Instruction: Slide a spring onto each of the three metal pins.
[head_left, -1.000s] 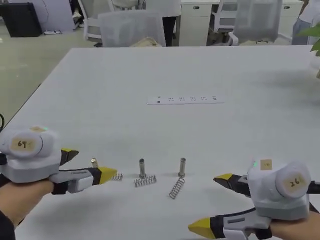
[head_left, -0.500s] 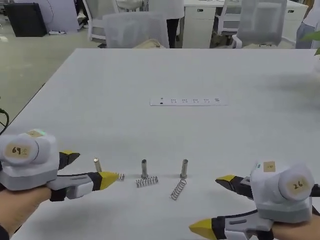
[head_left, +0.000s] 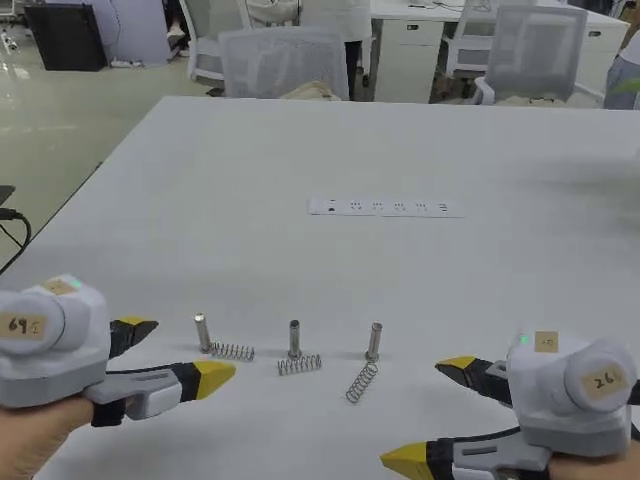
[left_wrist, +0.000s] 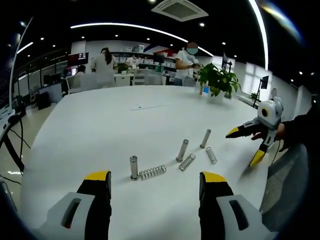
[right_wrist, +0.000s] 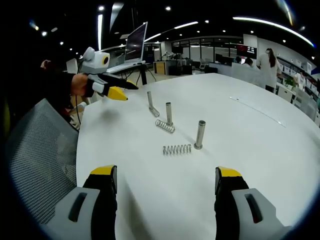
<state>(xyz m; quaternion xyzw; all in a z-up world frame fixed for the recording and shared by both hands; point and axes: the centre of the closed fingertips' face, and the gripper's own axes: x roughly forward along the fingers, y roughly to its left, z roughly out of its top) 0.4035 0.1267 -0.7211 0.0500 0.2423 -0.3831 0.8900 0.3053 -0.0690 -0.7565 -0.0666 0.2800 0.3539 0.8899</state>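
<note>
Three upright metal pins stand in a row near the table's front: left pin (head_left: 201, 332), middle pin (head_left: 294, 339), right pin (head_left: 374, 341). A spring lies flat beside each: left spring (head_left: 232, 351), middle spring (head_left: 299, 364), right spring (head_left: 361, 381). My left gripper (head_left: 178, 350) is open and holds nothing, just left of the left pin. My right gripper (head_left: 428, 412) is open and holds nothing, right of the right pin. In the left gripper view the left pin (left_wrist: 133, 167) and left spring (left_wrist: 152, 172) sit ahead of the jaws. The right gripper view faces the right pin (right_wrist: 200, 134) and right spring (right_wrist: 177, 149).
A white power strip (head_left: 385, 207) lies flat mid-table. Grey mesh chairs (head_left: 285, 62) stand past the far edge. The white table (head_left: 300, 250) spreads bare between the pins and the strip. A potted plant (left_wrist: 216, 79) stands at the far table end.
My left gripper has drawn back from the left pin, so pin and spring beside it now show in full. The right gripper has barely moved. The head camera has shifted.
</note>
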